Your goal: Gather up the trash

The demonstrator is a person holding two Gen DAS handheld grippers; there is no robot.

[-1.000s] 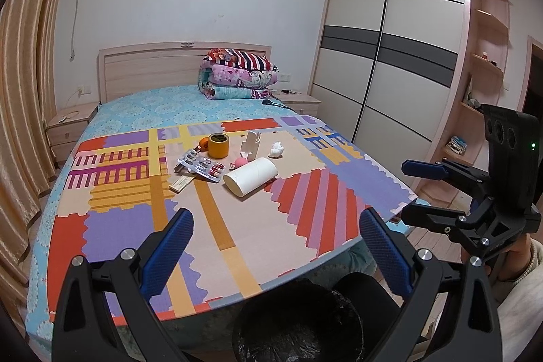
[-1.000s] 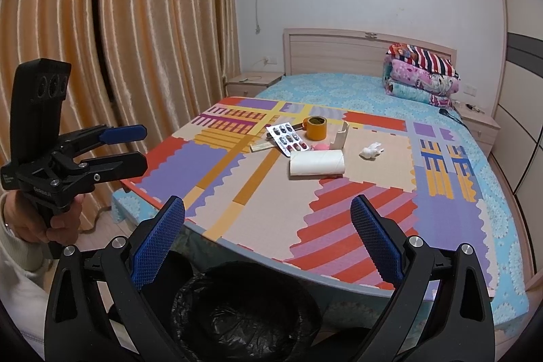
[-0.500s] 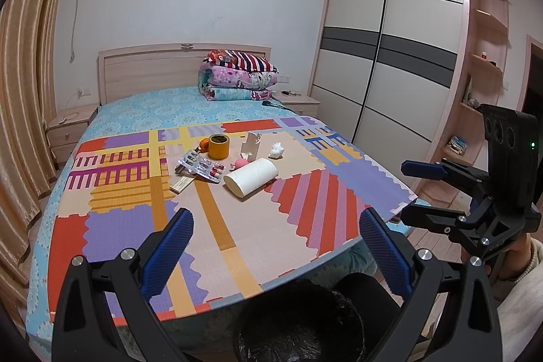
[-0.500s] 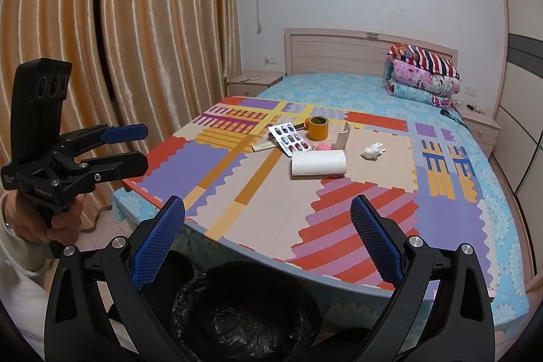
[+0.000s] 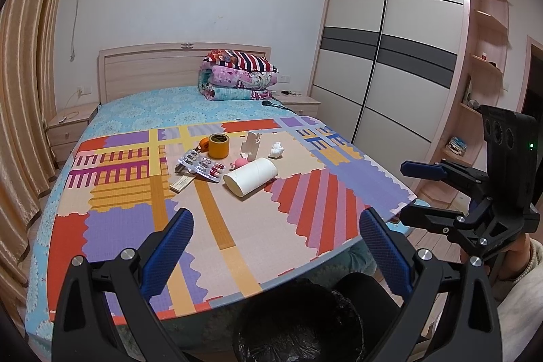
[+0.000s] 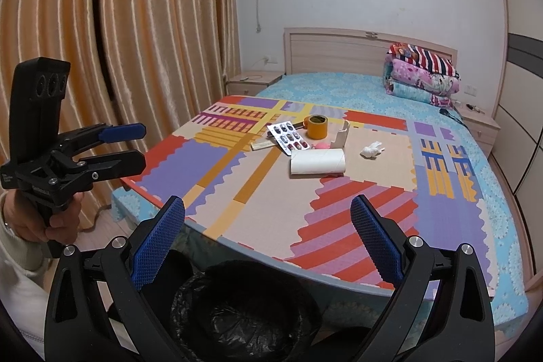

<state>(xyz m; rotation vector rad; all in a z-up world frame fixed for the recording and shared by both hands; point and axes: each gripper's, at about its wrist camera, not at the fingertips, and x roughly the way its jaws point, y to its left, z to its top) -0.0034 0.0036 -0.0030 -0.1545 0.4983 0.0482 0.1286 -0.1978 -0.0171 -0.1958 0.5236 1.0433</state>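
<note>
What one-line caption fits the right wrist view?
Open right gripper over a black-lined bin, facing a paper roll, tissue and pill pack on the bed mat.

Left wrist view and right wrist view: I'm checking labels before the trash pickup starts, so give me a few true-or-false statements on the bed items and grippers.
1. The white cardboard tube lies on its side. True.
2. The yellow tape roll is in the bin. False: it stands on the patchwork foam mat.
3. The left gripper is open and empty. True.
4. The right gripper holds the crumpled white tissue. False: the tissue lies on the mat.
5. The black-lined trash bin sits on the bed. False: it is below the bed's edge.
</note>
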